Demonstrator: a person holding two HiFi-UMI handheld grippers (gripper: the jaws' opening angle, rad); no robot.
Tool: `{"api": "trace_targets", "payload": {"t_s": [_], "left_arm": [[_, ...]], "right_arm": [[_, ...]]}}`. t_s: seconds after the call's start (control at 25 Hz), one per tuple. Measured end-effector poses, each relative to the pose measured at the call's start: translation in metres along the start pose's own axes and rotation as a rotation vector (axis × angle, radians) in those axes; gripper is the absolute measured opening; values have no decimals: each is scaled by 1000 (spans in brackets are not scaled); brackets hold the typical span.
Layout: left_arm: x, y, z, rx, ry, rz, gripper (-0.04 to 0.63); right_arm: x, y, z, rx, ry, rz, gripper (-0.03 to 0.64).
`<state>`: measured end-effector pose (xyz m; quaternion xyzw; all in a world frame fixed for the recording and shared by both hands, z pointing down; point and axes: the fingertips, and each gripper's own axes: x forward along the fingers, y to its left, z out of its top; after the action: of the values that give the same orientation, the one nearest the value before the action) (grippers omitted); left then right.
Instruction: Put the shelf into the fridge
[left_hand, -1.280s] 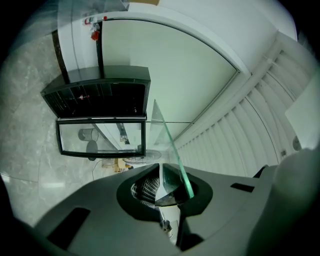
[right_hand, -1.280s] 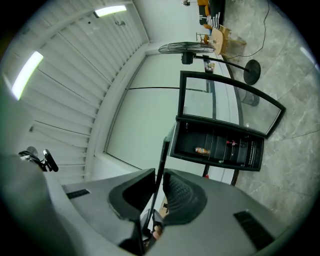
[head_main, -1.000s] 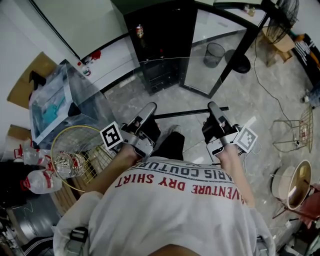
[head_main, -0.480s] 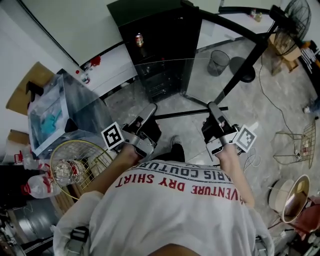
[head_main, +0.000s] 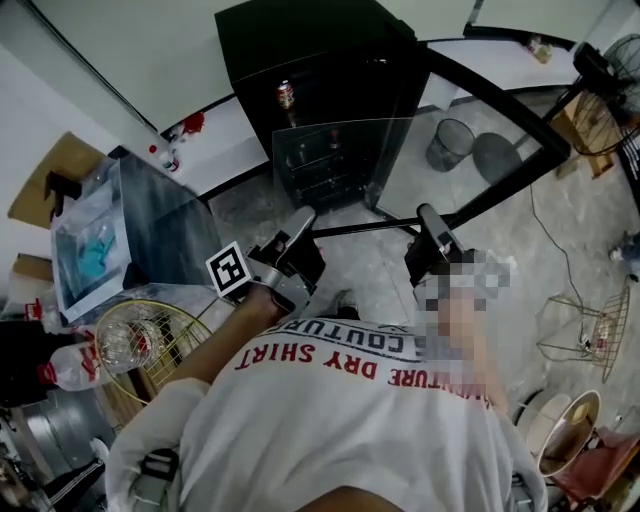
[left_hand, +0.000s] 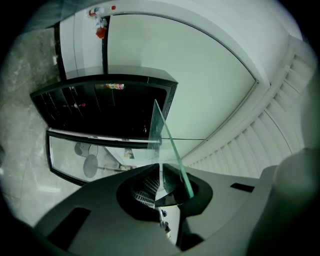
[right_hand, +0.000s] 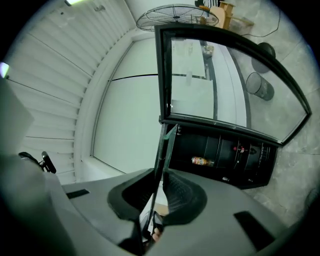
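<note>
left gripper (head_main: 303, 216) and right gripper (head_main: 428, 213) each clamp the near edge of the glass shelf (head_main: 350, 165), held level with its far edge near the open fridge (head_main: 300, 40). the door (head_main: 500, 110) stands wide to the right; the shirt (head_main: 330, 430) reads "dry shirt".

All three views toward fridge (head_main: 318, 60)

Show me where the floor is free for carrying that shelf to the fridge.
Bare marble floor runs ahead, under the glass shelf, up to the open fridge. Left is crowded: wire basket, water bottles. The fridge door borders the right.
</note>
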<state>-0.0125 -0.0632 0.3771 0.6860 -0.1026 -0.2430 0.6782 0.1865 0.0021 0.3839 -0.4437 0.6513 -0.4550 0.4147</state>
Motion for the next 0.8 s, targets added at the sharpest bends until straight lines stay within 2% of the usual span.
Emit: {"api": "trace_targets", "payload": {"t_s": [0.24,0.56,0.8], "left_arm": [[24,12,29,-4,-44,19,48],[36,24,50,12,-82,33,48],[44,40,69,-4,-119,53,48]], "right_arm": [[38,-22,20,8,38,-15,49],[66,-43,29,-6,89,-34,51],[90,-62,34,11,114,-57,52]]}}
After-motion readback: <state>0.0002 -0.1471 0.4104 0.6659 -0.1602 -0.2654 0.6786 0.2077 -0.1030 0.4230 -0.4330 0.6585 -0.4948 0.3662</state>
